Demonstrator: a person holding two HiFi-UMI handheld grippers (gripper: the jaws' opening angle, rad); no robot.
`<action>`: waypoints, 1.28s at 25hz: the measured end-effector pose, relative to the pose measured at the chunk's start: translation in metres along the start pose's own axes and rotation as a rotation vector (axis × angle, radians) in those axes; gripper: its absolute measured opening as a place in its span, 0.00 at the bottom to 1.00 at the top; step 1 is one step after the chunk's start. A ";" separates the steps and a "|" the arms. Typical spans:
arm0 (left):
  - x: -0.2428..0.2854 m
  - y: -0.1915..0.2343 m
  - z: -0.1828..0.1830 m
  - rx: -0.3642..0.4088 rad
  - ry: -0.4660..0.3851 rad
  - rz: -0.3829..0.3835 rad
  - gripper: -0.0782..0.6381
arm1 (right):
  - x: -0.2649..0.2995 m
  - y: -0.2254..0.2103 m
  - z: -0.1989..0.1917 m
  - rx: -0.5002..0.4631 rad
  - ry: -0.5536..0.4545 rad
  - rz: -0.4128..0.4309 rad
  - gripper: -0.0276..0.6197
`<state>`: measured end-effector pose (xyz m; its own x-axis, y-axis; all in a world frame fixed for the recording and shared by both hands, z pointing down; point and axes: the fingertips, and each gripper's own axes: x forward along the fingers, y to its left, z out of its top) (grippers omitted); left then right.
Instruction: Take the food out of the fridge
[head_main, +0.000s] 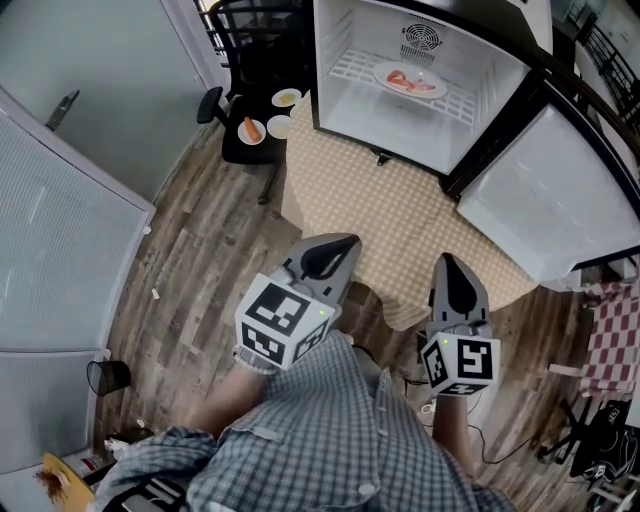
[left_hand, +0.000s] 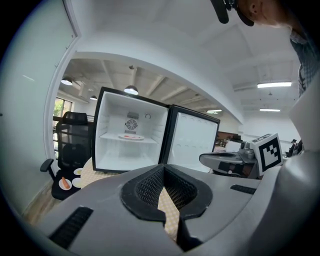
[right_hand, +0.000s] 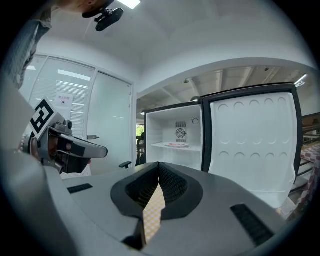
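Food (head_main: 410, 82) lies on a plate (head_main: 379, 75) inside the open fridge (head_main: 495, 70), at 12 o'clock in the head view. Left claw (head_main: 335, 248) and right claw (head_main: 447, 265), at 6 o'clock, are closed, empty and well apart from it. Judged step: approach. The next move calls for opening a claw and reaching the plate rim.

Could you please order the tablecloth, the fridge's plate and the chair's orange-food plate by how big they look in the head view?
Largest first:
tablecloth
plate in the fridge
plate with orange food on the chair

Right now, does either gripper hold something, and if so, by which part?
Nothing is held. The left gripper and the right gripper both have their jaws together and empty. The plate of food sits inside the fridge.
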<state>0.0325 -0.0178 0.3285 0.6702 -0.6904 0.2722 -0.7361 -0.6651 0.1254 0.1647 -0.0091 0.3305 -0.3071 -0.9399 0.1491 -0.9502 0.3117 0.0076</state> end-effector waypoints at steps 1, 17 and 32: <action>0.001 0.002 0.000 0.001 0.004 0.005 0.12 | 0.001 -0.001 -0.001 0.002 0.001 0.001 0.06; 0.052 0.055 0.023 0.023 0.016 -0.009 0.12 | 0.053 -0.023 0.006 0.008 0.012 -0.055 0.06; 0.115 0.125 0.067 0.061 0.008 -0.030 0.12 | 0.137 -0.054 0.032 0.032 0.008 -0.132 0.06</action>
<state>0.0239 -0.1996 0.3115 0.6912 -0.6677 0.2765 -0.7082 -0.7020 0.0752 0.1720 -0.1593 0.3190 -0.1791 -0.9713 0.1567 -0.9835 0.1808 -0.0038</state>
